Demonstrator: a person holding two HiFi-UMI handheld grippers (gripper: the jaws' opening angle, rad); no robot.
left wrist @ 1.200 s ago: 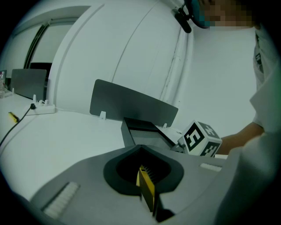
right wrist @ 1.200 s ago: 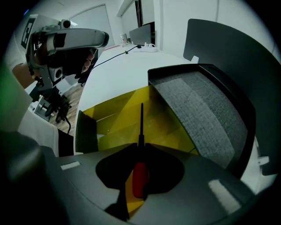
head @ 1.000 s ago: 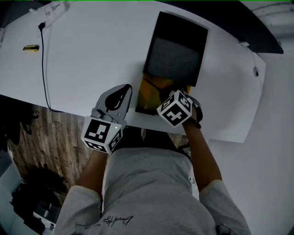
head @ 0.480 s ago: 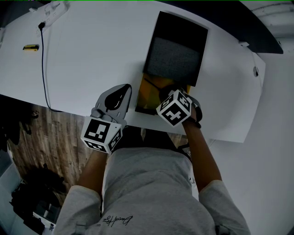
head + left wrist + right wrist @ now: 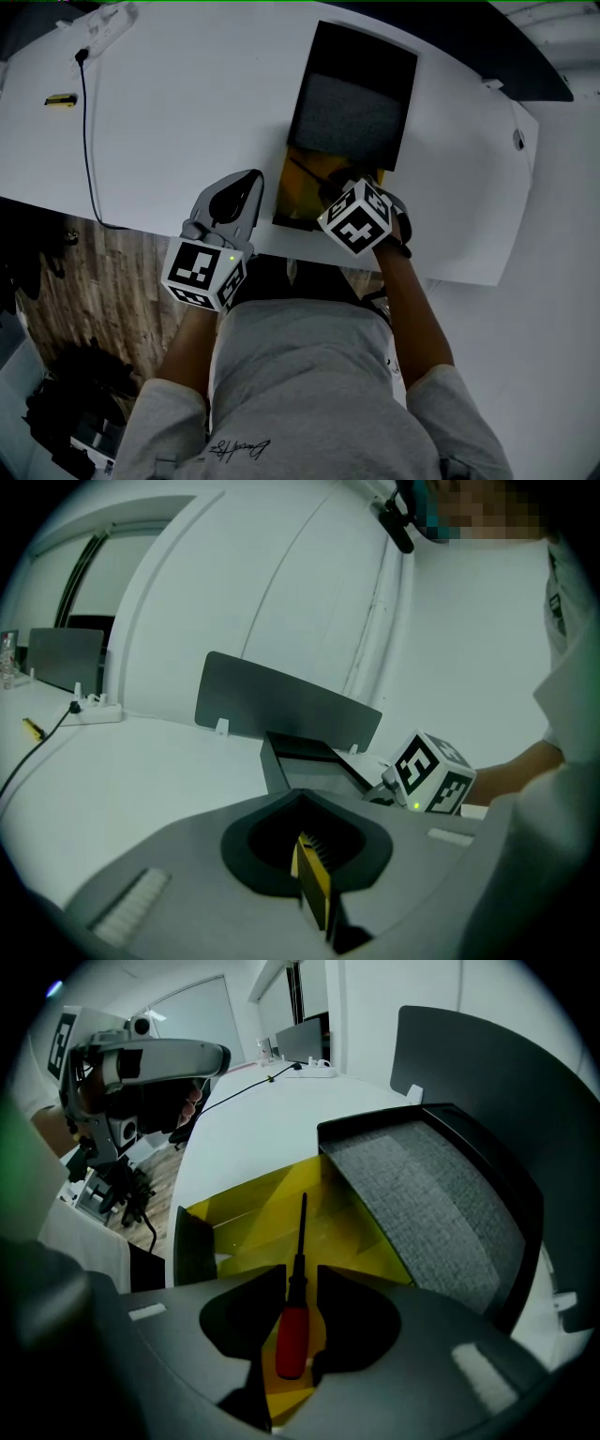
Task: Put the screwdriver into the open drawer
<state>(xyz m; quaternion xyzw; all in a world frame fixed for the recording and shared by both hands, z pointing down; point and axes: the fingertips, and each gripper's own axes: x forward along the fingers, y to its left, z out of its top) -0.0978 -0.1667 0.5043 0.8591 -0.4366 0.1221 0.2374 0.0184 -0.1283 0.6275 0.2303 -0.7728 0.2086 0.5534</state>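
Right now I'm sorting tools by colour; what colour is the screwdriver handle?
Screwdriver handle: red, best in the right gripper view.

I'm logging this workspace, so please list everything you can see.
table: one, white, under everything.
drawer unit: one, black with grey top, on the table.
drawer: one, yellow, pulled open.
screwdriver: one, red handle, between the right gripper's jaws, pointing into the drawer.
cable: one, black, table's left end.
left gripper: one, grey, shut, empty, left of the drawer.
right gripper: one, grey, jaws opening, over the drawer.
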